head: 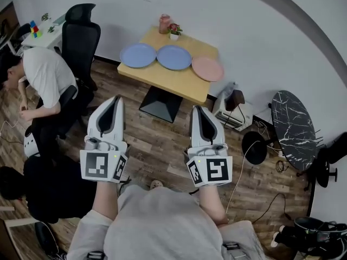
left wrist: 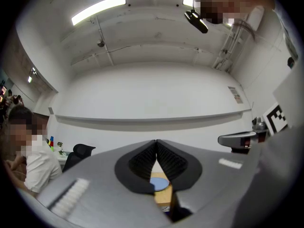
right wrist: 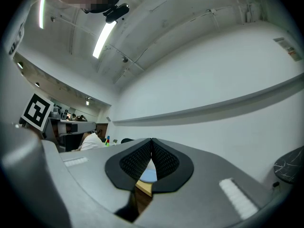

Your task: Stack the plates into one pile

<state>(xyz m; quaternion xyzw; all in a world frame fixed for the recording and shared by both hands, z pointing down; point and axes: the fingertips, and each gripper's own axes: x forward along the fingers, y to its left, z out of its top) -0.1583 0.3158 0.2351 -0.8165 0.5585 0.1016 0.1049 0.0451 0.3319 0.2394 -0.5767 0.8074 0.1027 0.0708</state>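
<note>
Evidently nothing is being gripped yet: the left gripper (head: 114, 101) and the right gripper (head: 198, 110) are each being held with jaws pressed together and empty, side by side above the wooden floor (head: 162, 142), well apart from the table (head: 162, 81). Both are being pointed toward it, probably because an approach is being made before any plate is chosen. A blue plate (head: 137, 54), a second blue plate (head: 174, 57) just beside it and a pink plate (head: 207, 69) are being left spread in a row on the tabletop, none stacked.
</note>
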